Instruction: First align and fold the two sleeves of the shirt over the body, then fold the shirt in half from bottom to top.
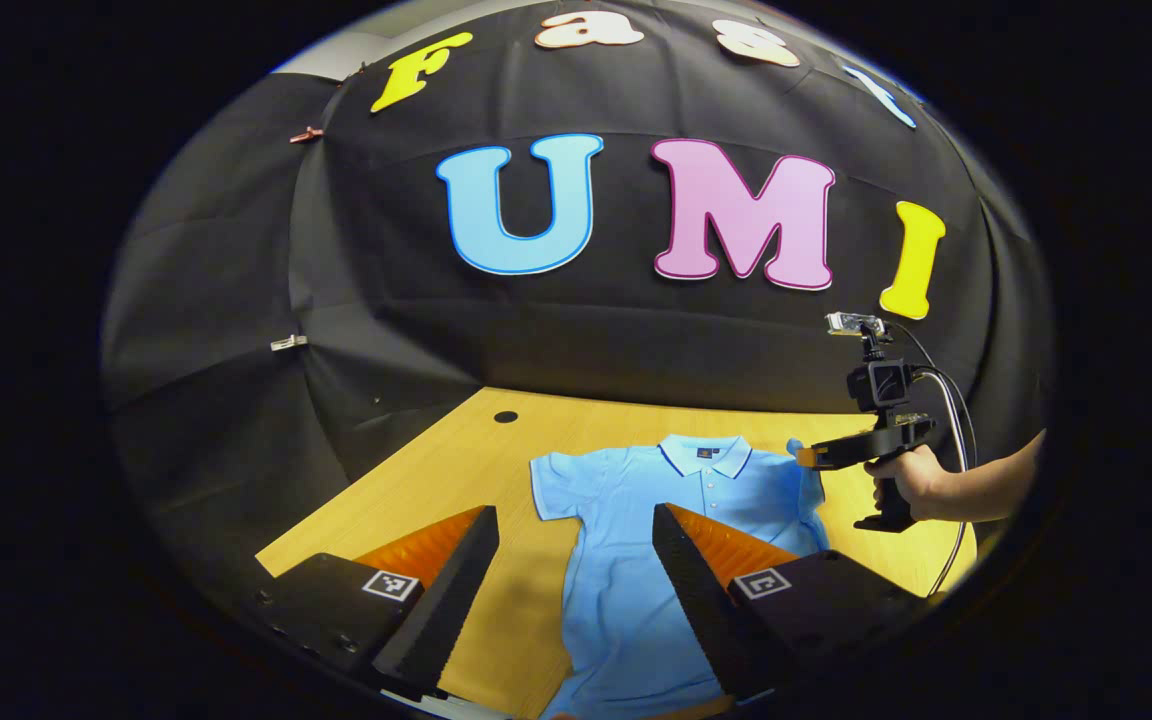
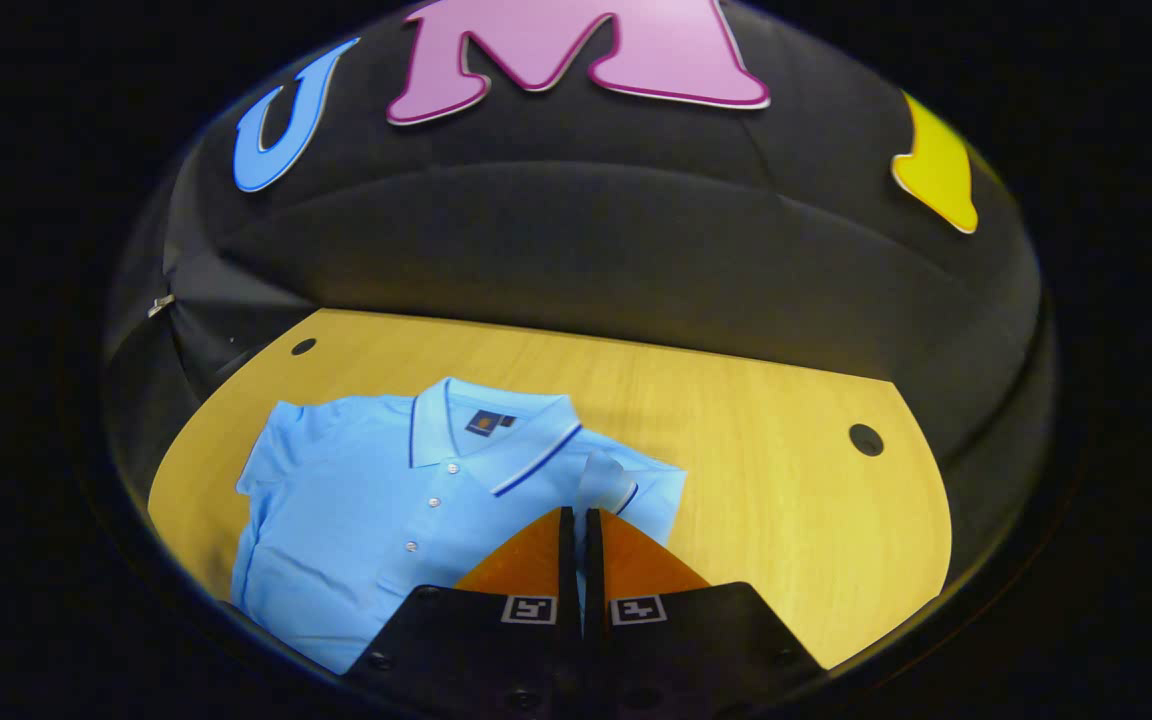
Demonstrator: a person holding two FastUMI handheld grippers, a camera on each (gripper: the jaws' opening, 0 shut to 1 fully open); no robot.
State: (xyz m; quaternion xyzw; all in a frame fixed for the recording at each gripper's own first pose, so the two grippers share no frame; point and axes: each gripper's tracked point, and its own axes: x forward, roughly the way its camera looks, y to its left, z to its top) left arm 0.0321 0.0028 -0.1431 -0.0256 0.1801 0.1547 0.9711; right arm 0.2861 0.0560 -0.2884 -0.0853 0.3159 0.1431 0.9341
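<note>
A light blue polo shirt [image 1: 626, 560] lies face up on the wooden table [image 1: 496, 470], collar toward the back wall. My left gripper [image 1: 576, 540] hovers open above the shirt's lower left part, with nothing between its fingers. In the left gripper view a hand holds my right gripper [image 1: 804, 457] at the shirt's right sleeve [image 1: 801, 470], which is lifted off the table. In the right gripper view my right gripper [image 2: 578, 520] is shut on that sleeve [image 2: 606, 480], whose cuff stands up over the fingertips. The shirt [image 2: 376, 510] spreads to the left there.
The black cloth wall rises close behind the table. Two round cable holes [image 2: 865, 439] [image 2: 303, 346] sit near the back corners of the table [image 2: 756, 460]. A cable hangs from the right gripper's handle [image 1: 961, 470]. Bare wood lies to the right of the shirt.
</note>
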